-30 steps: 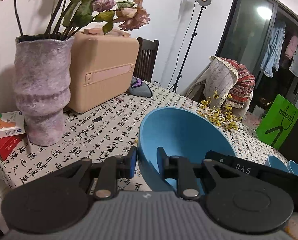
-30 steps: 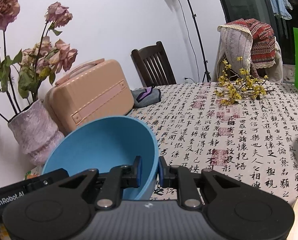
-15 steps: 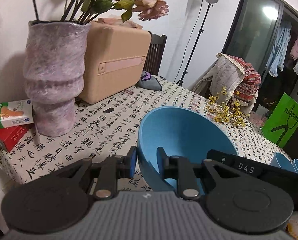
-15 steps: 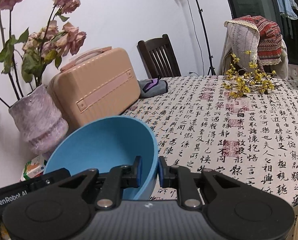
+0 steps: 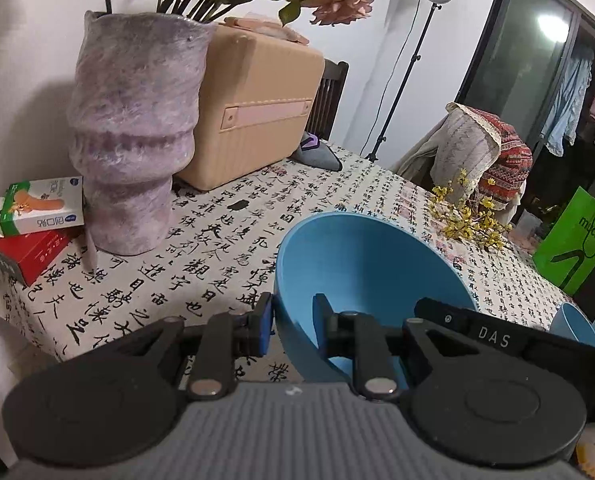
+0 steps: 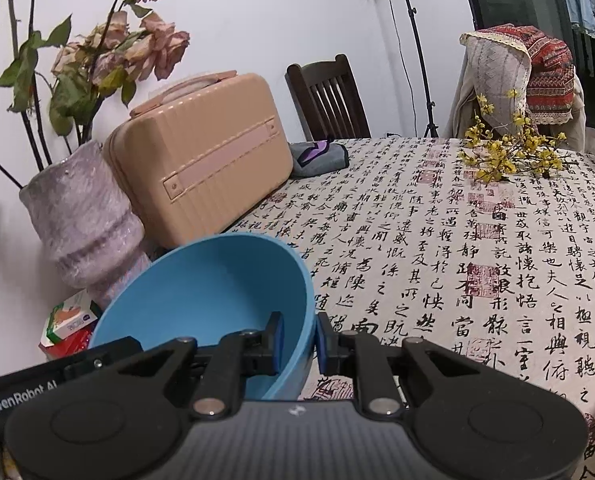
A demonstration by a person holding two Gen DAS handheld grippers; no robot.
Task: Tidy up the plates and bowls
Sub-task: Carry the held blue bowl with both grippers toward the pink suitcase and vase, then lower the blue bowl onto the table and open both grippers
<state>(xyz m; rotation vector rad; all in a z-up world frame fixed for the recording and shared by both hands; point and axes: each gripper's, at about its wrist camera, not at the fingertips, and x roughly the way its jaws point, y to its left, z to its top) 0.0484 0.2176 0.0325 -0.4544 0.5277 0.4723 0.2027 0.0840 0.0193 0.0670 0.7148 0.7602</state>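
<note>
Blue bowl (image 5: 361,264) rim pinched by left gripper (image 5: 293,320), right gripper (image 6: 299,338) | tablecloth (image 6: 477,248) ahead bare

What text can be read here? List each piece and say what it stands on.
"DAS": on the black body of the right tool.
"GenRobot A", cut off: on the black body of the left tool.
"mucun", uncertain: green bag.
Green-and-white box and red box: print too small.
Tablecloth: printed calligraphy and red seals, not read here.
</note>
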